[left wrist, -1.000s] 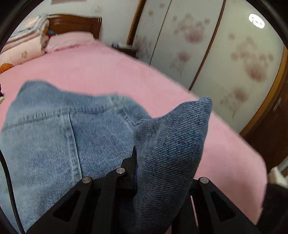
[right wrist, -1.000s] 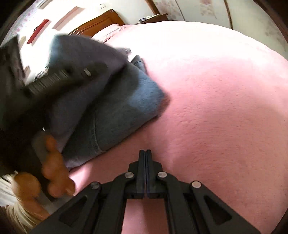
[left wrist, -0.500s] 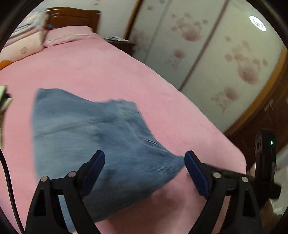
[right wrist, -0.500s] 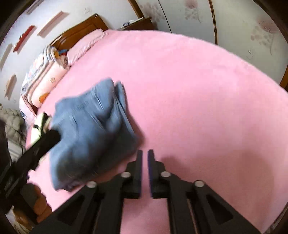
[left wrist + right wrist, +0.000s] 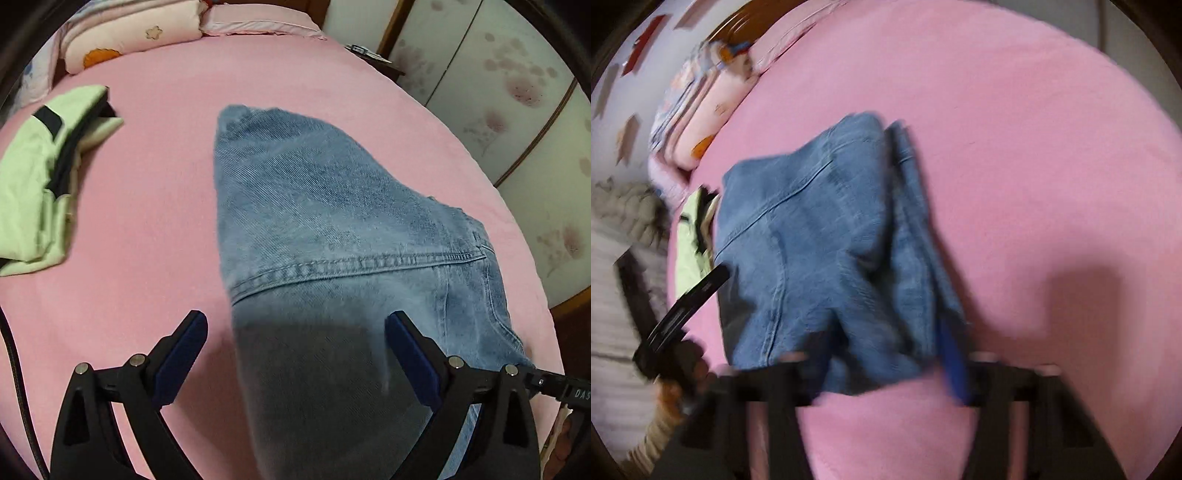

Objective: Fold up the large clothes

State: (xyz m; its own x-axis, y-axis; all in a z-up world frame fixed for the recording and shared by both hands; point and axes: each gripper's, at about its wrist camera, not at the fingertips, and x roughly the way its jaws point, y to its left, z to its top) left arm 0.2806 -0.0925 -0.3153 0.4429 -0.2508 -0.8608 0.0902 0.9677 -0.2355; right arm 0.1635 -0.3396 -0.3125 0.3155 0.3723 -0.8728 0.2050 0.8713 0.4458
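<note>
Jeans released onto the bed after the fold

Faded blue denim jeans [image 5: 332,229] lie folded on the pink bedspread [image 5: 155,206], free of both tools. The left gripper [image 5: 295,354] has let go: a second ago it was clamped on a raised denim corner, and its blue-padded fingers [image 5: 410,354] now stand spread wide above the cloth, pressing nothing. The right gripper [image 5: 879,373] has just been parting from fully closed; in its blurred view the fingers look spread at the near edge of the jeans [image 5: 827,236], with no grip visible. Off to the side rests a folded pale green garment [image 5: 37,192]. This fold appears delivered, so the bundle probably needs only smoothing or a final fold.
</note>
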